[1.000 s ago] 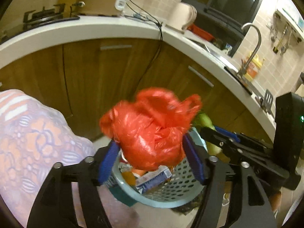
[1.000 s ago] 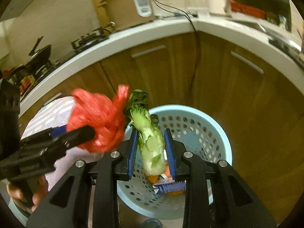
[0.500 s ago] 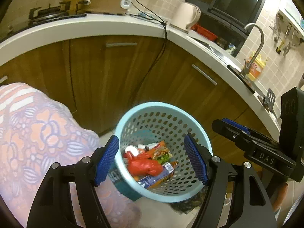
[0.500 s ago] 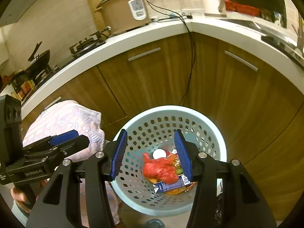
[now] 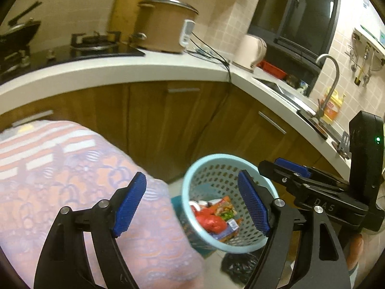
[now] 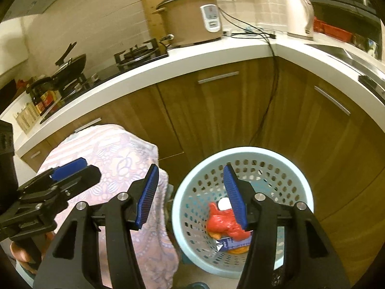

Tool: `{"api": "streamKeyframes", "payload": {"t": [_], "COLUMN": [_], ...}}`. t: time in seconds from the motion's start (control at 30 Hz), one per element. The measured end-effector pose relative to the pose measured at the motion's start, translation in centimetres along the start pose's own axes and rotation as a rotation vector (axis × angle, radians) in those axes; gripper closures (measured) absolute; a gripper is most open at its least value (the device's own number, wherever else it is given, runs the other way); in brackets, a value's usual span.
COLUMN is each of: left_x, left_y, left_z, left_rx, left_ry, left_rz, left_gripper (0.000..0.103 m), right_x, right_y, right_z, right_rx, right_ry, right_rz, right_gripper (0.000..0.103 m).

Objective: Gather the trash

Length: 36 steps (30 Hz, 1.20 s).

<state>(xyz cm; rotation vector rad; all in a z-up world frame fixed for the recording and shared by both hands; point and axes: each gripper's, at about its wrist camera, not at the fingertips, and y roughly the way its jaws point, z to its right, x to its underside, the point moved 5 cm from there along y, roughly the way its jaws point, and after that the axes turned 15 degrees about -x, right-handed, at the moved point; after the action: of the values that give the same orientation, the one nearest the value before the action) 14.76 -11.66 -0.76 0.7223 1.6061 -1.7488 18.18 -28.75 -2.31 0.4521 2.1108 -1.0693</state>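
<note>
The left gripper (image 5: 192, 207) is spread wide with nothing between its blue pads (image 5: 130, 204); in its own view it fills the lower middle of the frame. The right gripper (image 6: 192, 195) is likewise parted and empty, low in the centre of its view.

The trash lies in the pale blue perforated basket (image 6: 298, 180) at the lower right of both views: a crumpled red plastic bag (image 6: 226, 224) sits on top of a blue carton (image 6: 223, 243), with some green scraps (image 5: 225, 215) beside it. The basket stands on the floor in front of brown wooden cabinets (image 6: 228, 110).

A patterned pink cloth (image 5: 72, 168) fills the lower left. Along the top runs the white counter (image 5: 120, 72), carrying a rice cooker (image 6: 192, 16), a gas hob (image 5: 96, 42) and a pale kettle (image 6: 299, 16); a tap (image 5: 329, 77) stands at the right.
</note>
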Motion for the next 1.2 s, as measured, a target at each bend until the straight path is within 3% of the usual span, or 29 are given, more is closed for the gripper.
{"api": "streamKeyframes", "payload": {"t": [0.23,0.33,0.8,1.07,1.2], "left_x": [0.4,0.9,3.5,3.9,3.8], "left_y": [-1.9,-2.6,-4.3,-5.1,-6.0], "left_z": [-1.9,-2.6,-5.3,-5.9,-6.4], "left_rx": [-0.061,-0.097,-0.252,-0.302,-0.368], "left_ry": [-0.014,-0.023,-0.043,-0.038,-0.049], "left_rz": [0.072,0.126,0.245,0.290,0.340], "left_gripper": [0.023,0.019,0.017,0.015,0.012], "right_x": [-0.1,0.1,2.2,3.3,3.2], "right_y": [0.3,-0.1,-2.6,-2.7,-2.4], "right_z": [-2.2,-2.7,-3.5,-4.7,-5.0], "right_rx": [0.006,0.036,0.188,0.195,0.183], "right_ry": [-0.021,-0.033,-0.081,-0.117,-0.119], "right_rz": [0.024,0.068,0.303,0.363,0.363], "right_gripper": [0.048,0.043,0.042,0.041,0.040]}}
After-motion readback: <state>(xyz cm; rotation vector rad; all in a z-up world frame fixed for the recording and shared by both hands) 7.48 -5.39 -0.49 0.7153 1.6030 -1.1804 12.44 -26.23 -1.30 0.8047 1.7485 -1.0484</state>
